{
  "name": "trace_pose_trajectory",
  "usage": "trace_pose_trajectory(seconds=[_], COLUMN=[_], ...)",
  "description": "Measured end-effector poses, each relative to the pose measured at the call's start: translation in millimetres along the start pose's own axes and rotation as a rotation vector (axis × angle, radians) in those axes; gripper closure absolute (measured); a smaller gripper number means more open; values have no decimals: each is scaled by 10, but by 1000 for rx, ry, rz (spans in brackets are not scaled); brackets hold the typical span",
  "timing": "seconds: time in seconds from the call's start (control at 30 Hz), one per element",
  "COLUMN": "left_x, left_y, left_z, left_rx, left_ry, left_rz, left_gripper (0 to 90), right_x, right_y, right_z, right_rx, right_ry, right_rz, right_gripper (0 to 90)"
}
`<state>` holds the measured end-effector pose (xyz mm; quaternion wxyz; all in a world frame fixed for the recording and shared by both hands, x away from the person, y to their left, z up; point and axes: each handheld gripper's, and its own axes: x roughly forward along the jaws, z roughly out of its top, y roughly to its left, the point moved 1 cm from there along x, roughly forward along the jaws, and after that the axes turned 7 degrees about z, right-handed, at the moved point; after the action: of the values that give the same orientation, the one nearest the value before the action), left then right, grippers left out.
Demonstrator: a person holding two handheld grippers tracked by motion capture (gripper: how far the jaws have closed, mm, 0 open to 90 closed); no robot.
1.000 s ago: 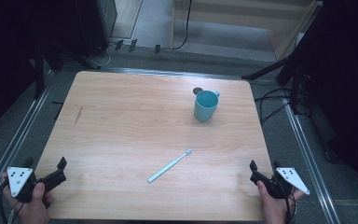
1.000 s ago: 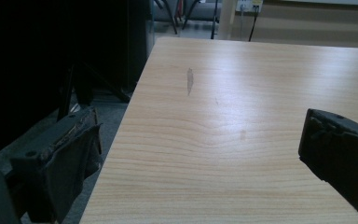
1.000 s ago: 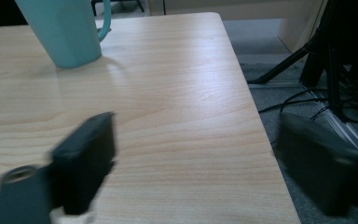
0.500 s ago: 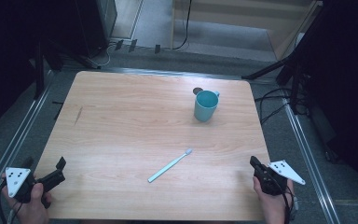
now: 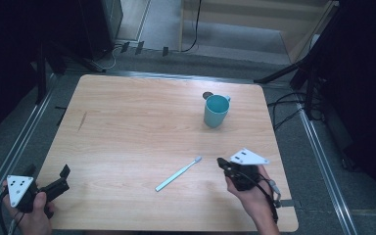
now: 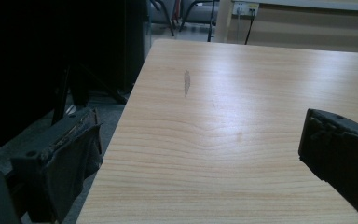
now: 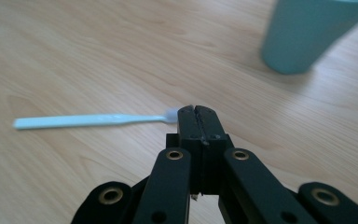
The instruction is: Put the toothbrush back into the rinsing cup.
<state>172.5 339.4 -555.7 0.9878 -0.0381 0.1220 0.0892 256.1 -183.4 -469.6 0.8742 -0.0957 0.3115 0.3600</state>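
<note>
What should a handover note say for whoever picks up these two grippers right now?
Right gripper: jaws shut, empty, above the table just right of the toothbrush's head.
Left gripper: jaws open, empty, at the near left corner.
Toothbrush: flat on the wood, mid-table, untouched.
Teal cup: upright, far right side.
Done: nothing gripped yet.
Left: probably open the right jaws and take the toothbrush; the cup looks like its likely destination.

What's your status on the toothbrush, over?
Right gripper shut, empty, just short of the toothbrush head. Left gripper open, parked at near left table corner. Toothbrush flat on the table, untouched. Cup stands farther back, clear of the path.
</note>
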Motion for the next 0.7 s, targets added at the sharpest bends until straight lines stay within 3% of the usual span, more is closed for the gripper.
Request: trace_pose_trajectory(seconds=[0.03,0.07,0.1,0.13,0.17,0.2,0.3,0.33,0.47,0.5,0.57,0.6,0.7], left_x=[0,1,1,1,1,1,1,2,3,3,4,6,7], left_y=[0,3,3,6,6,6,5,5,5,5,4,2,1], left_z=[0,0,0,1,1,0,1,1,1,1,1,1,1], left_rx=[0,0,0,-2,-2,-1,-1,-1,-2,-2,-1,-1,-1], left_ry=[0,1,1,2,2,1,0,0,-1,-1,-2,-3,-3], left_rz=[0,-1,-1,-3,-3,-3,-5,-5,-7,-7,-7,-8,-8], left_gripper=[0,0,0,0,0,0,0,0,0,0,0,0,0], right_x=[0,130,130,270,270,414,554,692,939,939,1046,1135,1212], right_y=[0,125,125,247,247,361,476,594,790,790,878,972,1053], right_z=[0,101,101,189,189,265,328,376,442,442,462,476,488], right_rx=[0,-26,-26,-48,-48,-63,-77,-102,-131,-131,-139,-147,-155], right_ry=[0,34,34,71,71,107,147,194,286,286,337,392,422], right_rz=[0,28,28,57,57,88,114,137,184,184,197,204,213], right_gripper=[900,900,900,900,900,900,900,900,900,900,900,900,900])
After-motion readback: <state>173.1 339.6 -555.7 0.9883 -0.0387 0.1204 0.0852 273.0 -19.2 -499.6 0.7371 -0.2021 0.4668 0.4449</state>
